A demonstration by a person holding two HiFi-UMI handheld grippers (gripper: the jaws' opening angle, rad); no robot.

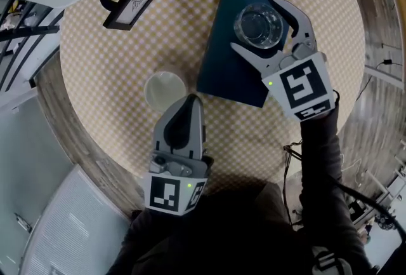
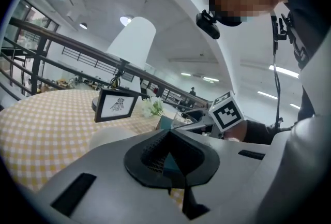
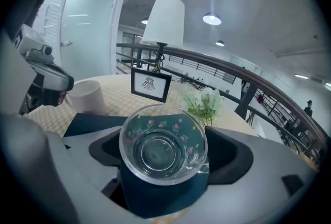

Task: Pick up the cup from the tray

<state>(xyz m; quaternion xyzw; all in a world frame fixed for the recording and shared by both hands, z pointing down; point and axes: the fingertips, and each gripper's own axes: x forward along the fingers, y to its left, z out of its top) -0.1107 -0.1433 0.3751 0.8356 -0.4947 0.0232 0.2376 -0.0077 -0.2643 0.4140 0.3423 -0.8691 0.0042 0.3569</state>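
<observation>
The cup (image 3: 163, 141) stands on the tray (image 1: 219, 67), between the spread jaws of your right tool (image 1: 256, 26), which don't appear to press on it yet. Close off-centre and the smooth round glass could squirt out or tip; lift it tilted and it may slip. Your left tool (image 1: 191, 101), pressed together and empty, sits beside the white cup (image 1: 165, 91) on the counter (image 1: 95, 77). A careless swing could knock it.

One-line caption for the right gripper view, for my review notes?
Right gripper with open jaws flanking a clear glass cup on the dark tray.
</observation>
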